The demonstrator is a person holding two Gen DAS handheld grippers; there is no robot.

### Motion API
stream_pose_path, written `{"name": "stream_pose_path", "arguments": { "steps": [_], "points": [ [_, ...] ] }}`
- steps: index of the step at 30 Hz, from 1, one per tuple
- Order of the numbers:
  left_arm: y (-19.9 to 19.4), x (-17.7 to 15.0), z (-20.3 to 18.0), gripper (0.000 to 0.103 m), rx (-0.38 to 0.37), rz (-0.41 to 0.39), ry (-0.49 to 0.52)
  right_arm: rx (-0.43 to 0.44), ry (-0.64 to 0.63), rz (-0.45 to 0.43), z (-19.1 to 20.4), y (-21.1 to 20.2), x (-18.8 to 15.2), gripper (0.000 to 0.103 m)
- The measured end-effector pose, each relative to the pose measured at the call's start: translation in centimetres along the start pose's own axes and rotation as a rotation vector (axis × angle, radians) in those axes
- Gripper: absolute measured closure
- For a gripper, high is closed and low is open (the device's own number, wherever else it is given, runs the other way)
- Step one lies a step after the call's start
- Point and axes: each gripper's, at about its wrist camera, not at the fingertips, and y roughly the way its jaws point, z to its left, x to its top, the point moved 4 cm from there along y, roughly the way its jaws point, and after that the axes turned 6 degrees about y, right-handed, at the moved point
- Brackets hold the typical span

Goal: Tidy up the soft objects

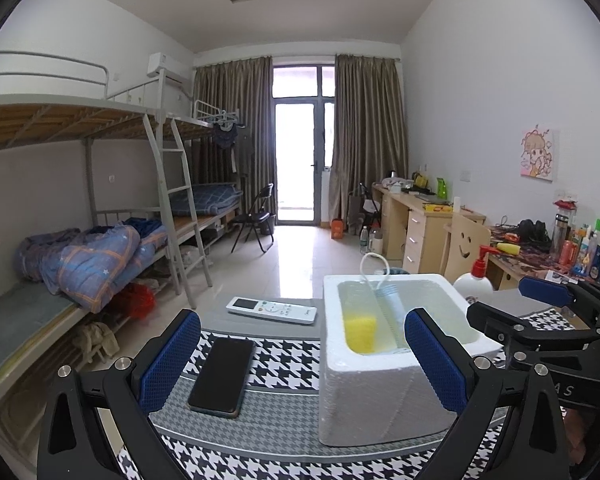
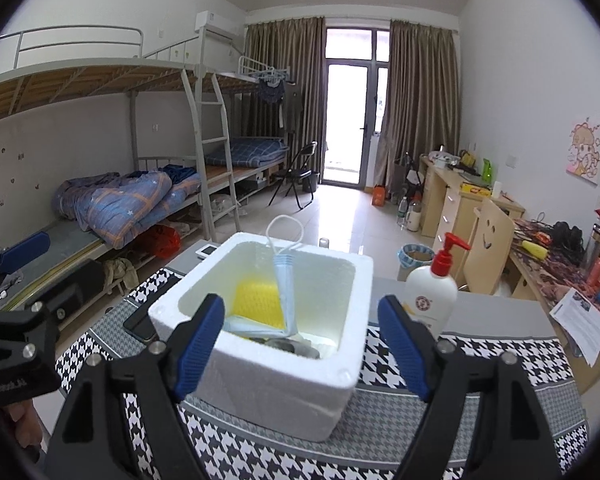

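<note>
A white foam box stands on the houndstooth tablecloth. Inside it lie a yellow sponge, a light blue face mask with its white ear loop sticking up, and something grey at the bottom. My left gripper is open and empty, with its right finger in front of the box. My right gripper is open and empty, hovering at the near side of the box; it also shows in the left wrist view.
A black phone and a white remote lie left of the box. A white lotion bottle with a red pump stands right of it. Bunk beds at left, cluttered desks at right.
</note>
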Motion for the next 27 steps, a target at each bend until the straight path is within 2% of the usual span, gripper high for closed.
{"name": "stream_pose_path", "arguments": {
  "steps": [8, 13, 19, 27],
  "points": [
    [-2.5, 0.0, -1.3, 0.001, -0.006, -0.019, 0.012, -0.007, 0.01, -0.04, -0.5, -2.9, -0.5, 0.02],
    [-3.7, 0.3, -2.0, 0.001, -0.011, -0.032, 0.023, -0.026, 0.031, -0.102, -1.1, -5.1, -0.6, 0.007],
    [-4.6, 0.2, -3.6, 0.001, -0.046, -0.03, 0.028, -0.057, 0.055, -0.145, -2.3, -7.2, -1.3, 0.004],
    [-6.6, -0.1, -5.4, 0.001, -0.083, -0.05, 0.009, -0.067, 0.072, -0.159, -4.2, -9.7, -2.3, 0.003]
  ]
}}
